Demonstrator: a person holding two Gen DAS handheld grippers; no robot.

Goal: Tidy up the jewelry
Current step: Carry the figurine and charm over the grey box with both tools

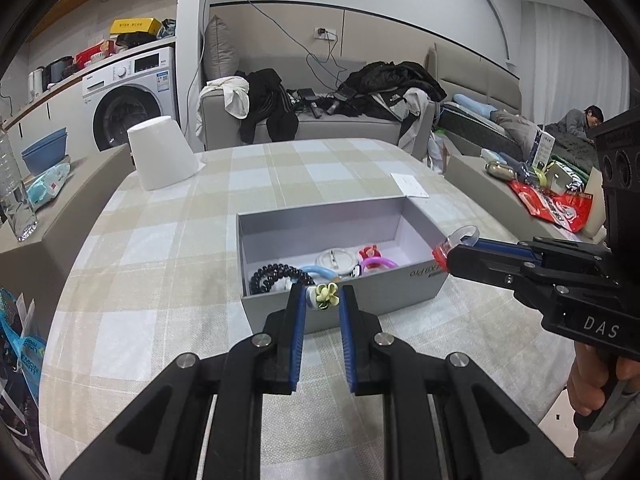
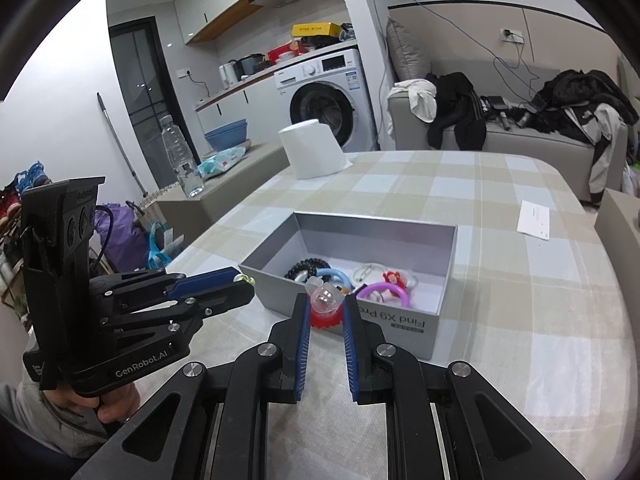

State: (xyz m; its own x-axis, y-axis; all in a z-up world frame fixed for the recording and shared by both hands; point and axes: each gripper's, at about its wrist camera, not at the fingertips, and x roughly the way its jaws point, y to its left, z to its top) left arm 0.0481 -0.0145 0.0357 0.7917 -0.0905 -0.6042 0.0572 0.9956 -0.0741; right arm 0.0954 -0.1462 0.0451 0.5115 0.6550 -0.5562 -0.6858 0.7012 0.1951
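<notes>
Two grippers are loaded: the left gripper [image 1: 322,295] is clamped on a yellow-green flower clip [image 1: 327,295], the right gripper [image 2: 325,307] on a clear-and-red clip [image 2: 325,305]. Both items hang above the near wall of the grey box [image 1: 352,300], which holds black beads [image 1: 276,274], further pieces and stands on the checked tablecloth [image 1: 168,248].

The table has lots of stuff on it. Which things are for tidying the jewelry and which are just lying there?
For the job:
- grey box
- flower clip in the left gripper
- red and clear ring in the right gripper
- black beads, purple bangle in the box

Just lying about:
- white cup, upside down
- white card
- water bottle
</notes>
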